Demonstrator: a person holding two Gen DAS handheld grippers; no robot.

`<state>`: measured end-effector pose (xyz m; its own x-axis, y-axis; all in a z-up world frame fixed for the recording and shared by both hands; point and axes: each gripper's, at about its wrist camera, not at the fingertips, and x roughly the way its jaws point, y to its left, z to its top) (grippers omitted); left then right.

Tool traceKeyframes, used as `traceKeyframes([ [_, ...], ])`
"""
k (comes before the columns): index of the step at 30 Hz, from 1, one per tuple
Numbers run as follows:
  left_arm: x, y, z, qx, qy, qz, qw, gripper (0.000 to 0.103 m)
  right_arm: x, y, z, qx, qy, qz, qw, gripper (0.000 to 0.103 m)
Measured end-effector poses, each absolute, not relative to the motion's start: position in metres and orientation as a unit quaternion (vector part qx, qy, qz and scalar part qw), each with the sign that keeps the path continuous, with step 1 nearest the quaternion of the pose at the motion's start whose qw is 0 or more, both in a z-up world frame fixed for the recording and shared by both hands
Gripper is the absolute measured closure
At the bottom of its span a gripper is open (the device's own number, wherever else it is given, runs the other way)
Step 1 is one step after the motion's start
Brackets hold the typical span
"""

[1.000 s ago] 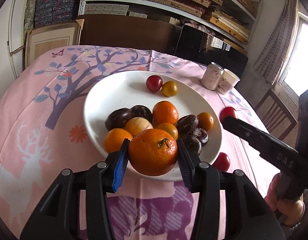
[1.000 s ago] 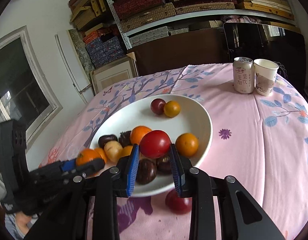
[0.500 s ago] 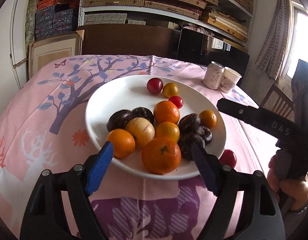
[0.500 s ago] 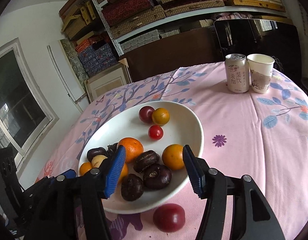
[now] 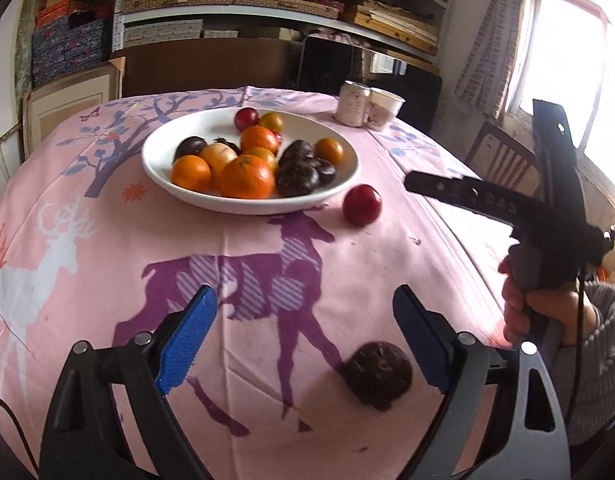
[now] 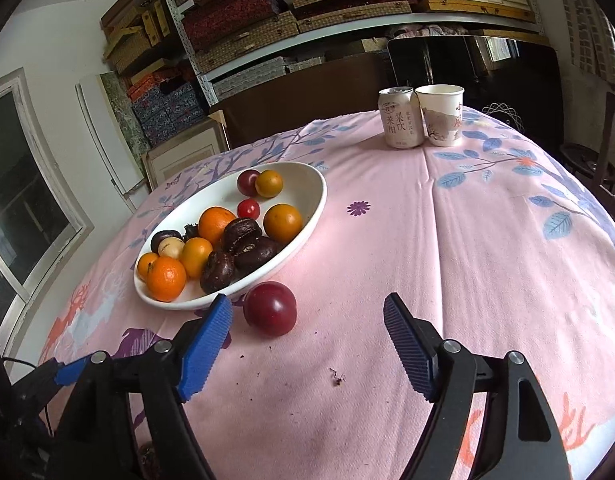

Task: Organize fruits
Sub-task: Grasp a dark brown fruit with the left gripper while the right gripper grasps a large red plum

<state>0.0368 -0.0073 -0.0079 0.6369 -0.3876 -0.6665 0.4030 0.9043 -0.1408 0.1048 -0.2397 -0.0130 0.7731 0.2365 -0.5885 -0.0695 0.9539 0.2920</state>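
Orange fruit (image 5: 246,176) now dropped in bowl (image 5: 155,160); both tongs, left (image 5: 303,344) & right (image 6: 307,340), pulled back, wide open, empty. Plum (image 6: 270,308) + dark fruit (image 5: 377,374) left on worktop (image 6: 467,240).

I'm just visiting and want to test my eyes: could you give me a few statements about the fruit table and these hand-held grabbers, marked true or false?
1. Both grabbers are open and hold nothing. True: left gripper and right gripper are empty.
2. The red plum lies in the white bowl. False: it lies on the tablecloth beside the bowl.
3. A dark wrinkled fruit lies on the cloth near the left gripper. True.
4. The can stands alone. False: a paper cup stands right beside it.
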Motion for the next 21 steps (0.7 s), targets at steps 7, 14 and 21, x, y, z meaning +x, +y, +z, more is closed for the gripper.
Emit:
traceKeyframes([
  [7,0.029,-0.037,-0.021,0.054,0.401,-0.284,0.869,0.016,0.109,-0.242,-0.016,0.131,0.339,0.078,0.928,0.021],
  [14,0.039,-0.041,-0.035,0.052,0.446,-0.291,0.845,0.042,0.110,-0.242,-0.017,0.129,0.344,0.075,0.927,0.018],
  [21,0.028,-0.047,-0.033,0.078,0.449,-0.293,0.841,0.061,0.111,-0.241,-0.019,0.127,0.350,0.073,0.925,0.018],
])
